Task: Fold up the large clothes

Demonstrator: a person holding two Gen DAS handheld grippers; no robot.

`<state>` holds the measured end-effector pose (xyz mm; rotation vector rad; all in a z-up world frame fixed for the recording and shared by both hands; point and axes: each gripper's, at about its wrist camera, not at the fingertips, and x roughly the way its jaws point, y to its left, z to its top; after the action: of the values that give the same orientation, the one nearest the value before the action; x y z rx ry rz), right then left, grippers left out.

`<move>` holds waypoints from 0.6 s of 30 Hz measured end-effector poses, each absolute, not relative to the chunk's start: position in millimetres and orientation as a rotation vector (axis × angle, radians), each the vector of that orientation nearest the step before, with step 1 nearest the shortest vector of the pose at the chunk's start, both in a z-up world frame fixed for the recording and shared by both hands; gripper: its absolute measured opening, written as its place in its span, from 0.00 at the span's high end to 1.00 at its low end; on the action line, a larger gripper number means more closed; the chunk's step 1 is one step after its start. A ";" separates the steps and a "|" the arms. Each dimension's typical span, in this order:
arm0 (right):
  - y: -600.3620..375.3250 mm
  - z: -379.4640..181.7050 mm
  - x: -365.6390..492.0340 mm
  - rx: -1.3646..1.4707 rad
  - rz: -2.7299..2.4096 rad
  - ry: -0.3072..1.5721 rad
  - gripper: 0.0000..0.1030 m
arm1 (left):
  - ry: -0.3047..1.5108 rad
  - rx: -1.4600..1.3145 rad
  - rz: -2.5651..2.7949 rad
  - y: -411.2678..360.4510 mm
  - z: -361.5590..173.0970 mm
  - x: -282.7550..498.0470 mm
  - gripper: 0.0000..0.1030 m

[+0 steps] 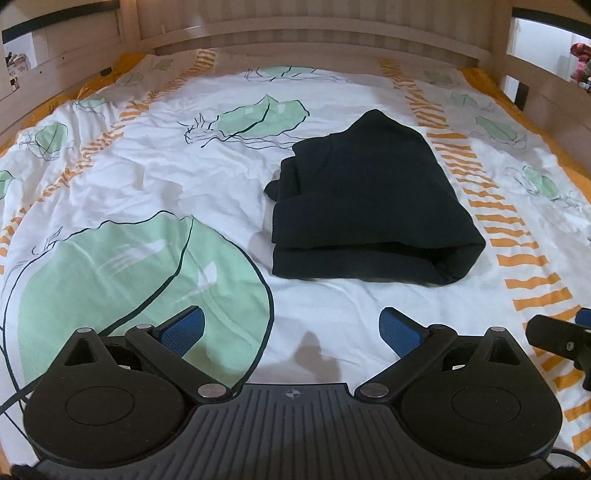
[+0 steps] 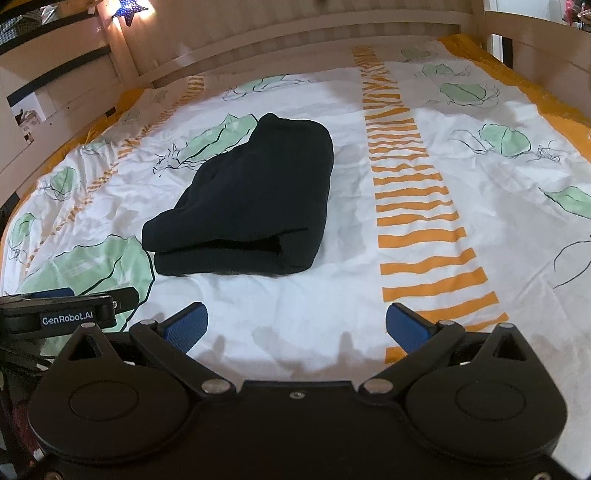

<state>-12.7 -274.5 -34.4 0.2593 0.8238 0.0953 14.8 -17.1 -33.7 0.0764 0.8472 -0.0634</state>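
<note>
A dark navy garment (image 1: 369,206) lies folded into a compact stack on the bed; it also shows in the right wrist view (image 2: 251,206). My left gripper (image 1: 291,328) is open and empty, held over the bedspread in front of the garment, a short way from its near edge. My right gripper (image 2: 297,325) is open and empty, also in front of the garment and to its right. Part of the right gripper shows at the right edge of the left wrist view (image 1: 557,339), and the left gripper's side shows at the left of the right wrist view (image 2: 62,310).
The bedspread (image 1: 184,177) is white with green leaf shapes and orange stripe bands (image 2: 410,192), slightly wrinkled. A wooden headboard (image 1: 295,33) and side rails (image 2: 55,110) enclose the bed. A star-shaped light (image 2: 129,11) hangs at the back left.
</note>
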 end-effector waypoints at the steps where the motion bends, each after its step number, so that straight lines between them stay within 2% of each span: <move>1: -275.1 -34.5 -12.0 0.261 0.094 0.825 0.01 | 0.847 0.076 -0.062 -17.1 -33.8 14.8 0.01; 18: -277.5 -43.1 1.2 0.271 0.084 0.866 0.01 | 0.842 0.104 -0.046 -16.9 -39.9 19.2 0.01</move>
<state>1.2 -277.5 -43.1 0.2710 0.8664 0.0838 19.2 -16.9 -39.9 0.1039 0.8417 -0.0460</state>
